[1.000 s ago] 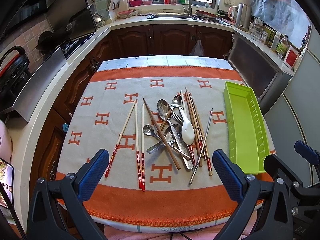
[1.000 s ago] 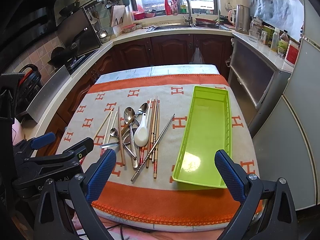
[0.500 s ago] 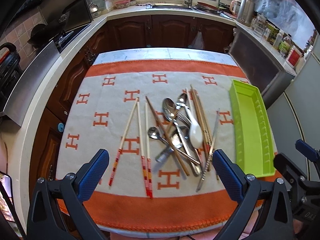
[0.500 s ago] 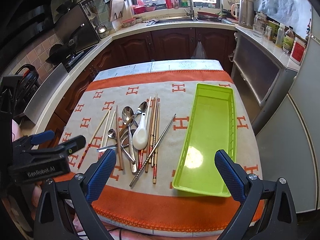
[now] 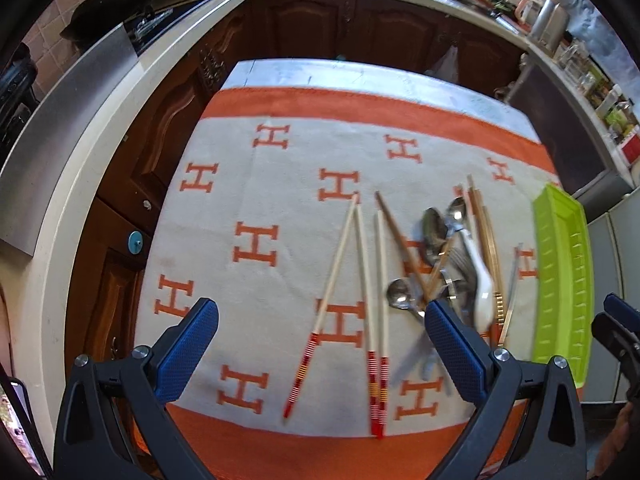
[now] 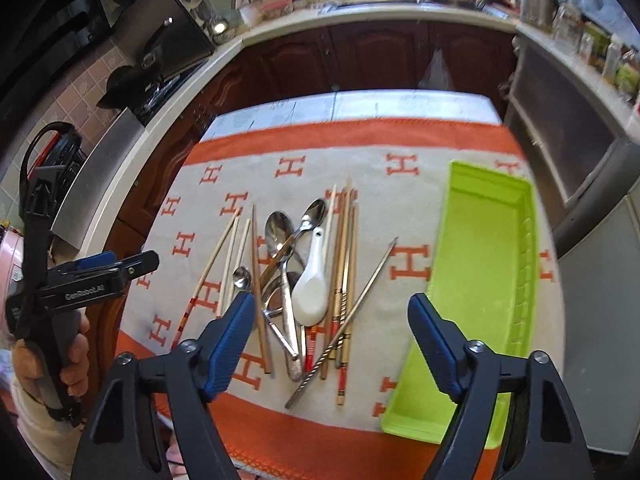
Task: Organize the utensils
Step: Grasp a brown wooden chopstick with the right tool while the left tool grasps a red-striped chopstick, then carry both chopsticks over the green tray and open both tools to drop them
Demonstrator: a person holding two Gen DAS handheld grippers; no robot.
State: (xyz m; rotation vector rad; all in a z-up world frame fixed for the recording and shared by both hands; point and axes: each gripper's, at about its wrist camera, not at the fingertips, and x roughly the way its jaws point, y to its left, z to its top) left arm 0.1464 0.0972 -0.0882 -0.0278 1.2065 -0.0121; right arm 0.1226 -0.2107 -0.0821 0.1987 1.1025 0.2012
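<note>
A heap of utensils lies on the orange-and-grey cloth [image 6: 404,184]: a white ceramic spoon [image 6: 310,286], metal spoons [image 6: 279,232], brown wooden chopsticks [image 6: 344,264], a metal chopstick [image 6: 352,316] and pale red-tipped chopsticks [image 5: 336,280]. An empty lime-green tray [image 6: 480,280] sits to their right. My left gripper [image 5: 320,344] hangs open above the red-tipped chopsticks, holding nothing. Over the near end of the heap, my right gripper [image 6: 332,340] has its jaws closing; they hover above the utensils without touching any.
The table has wooden kitchen cabinets [image 6: 360,60] behind it and a counter with a stove [image 6: 160,72] on the left. A grey appliance [image 6: 592,280] stands close to the table's right edge. A hand [image 6: 76,356] holds the left gripper at the table's left edge.
Both grippers have moved forward and lower toward the table, tilting down more. The right gripper's jaws have narrowed. The utensils and tray lie where they were.
</note>
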